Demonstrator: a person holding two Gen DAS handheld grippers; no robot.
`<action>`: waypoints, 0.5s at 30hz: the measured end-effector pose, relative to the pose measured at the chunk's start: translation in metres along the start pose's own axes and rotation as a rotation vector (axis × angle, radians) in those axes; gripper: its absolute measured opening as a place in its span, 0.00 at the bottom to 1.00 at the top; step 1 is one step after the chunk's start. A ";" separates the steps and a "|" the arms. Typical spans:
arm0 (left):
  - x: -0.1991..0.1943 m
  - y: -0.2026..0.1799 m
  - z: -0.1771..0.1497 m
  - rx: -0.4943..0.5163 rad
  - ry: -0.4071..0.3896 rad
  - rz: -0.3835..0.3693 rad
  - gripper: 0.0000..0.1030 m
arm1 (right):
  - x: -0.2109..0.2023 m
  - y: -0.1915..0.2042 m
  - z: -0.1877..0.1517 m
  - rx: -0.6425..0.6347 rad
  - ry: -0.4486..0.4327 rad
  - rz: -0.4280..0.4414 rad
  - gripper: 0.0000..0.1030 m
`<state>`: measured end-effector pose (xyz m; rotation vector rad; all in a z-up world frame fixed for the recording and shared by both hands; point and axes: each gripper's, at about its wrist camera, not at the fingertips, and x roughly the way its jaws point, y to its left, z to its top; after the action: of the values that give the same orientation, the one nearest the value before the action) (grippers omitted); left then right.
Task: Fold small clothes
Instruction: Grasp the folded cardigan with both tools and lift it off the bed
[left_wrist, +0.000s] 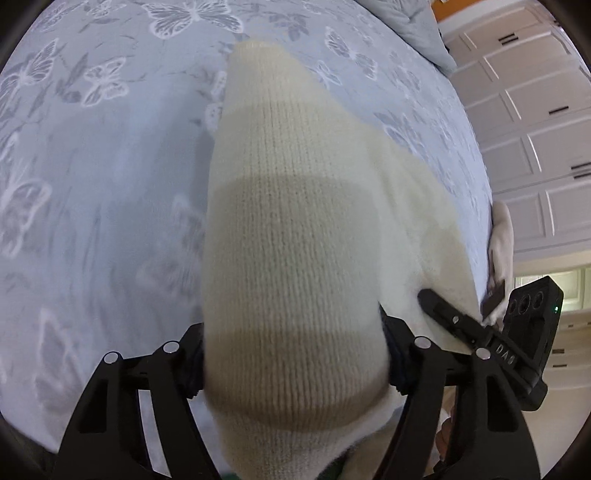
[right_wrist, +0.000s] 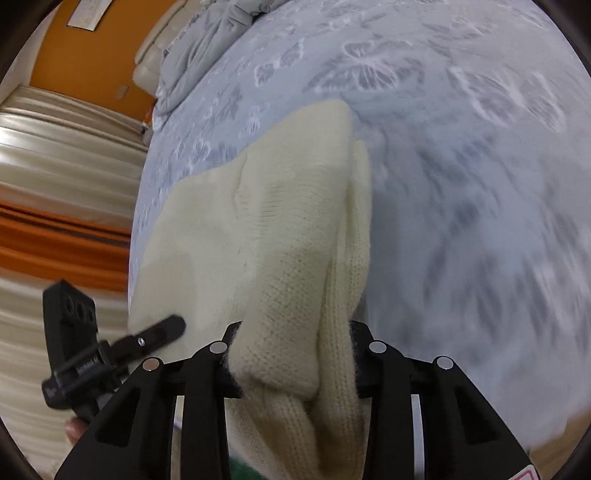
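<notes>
Cream sweater (left_wrist: 295, 266) fills both views; my left tool (left_wrist: 295, 369) and right tool (right_wrist: 291, 365) each clamp it above the bed (left_wrist: 110, 184). Uneven pulling could skew the fold.

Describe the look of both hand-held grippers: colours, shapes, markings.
Both are matte black plastic. The left hand-held gripper has two angular finger arms with slotted cut-outs and round silver pins at the joints; the right hand-held gripper has the same build, with a red and white sticker at its lower corner. Seen from the left wrist, the right one's body carries three round sockets, a green light and white lettering. No cables show.
</notes>
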<state>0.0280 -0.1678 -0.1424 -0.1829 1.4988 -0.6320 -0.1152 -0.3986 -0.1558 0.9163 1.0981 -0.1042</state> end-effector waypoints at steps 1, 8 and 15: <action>-0.005 -0.001 -0.009 0.010 0.020 0.006 0.67 | -0.001 -0.001 -0.011 0.014 0.018 -0.007 0.34; 0.033 0.027 -0.049 -0.040 0.087 0.065 0.96 | 0.024 -0.028 -0.046 0.155 0.072 -0.073 0.61; 0.041 0.028 -0.043 -0.060 0.083 -0.020 0.83 | 0.036 -0.015 -0.044 0.115 0.010 -0.027 0.47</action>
<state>-0.0078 -0.1538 -0.1957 -0.2203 1.5990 -0.6170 -0.1369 -0.3653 -0.1997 1.0053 1.1233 -0.1867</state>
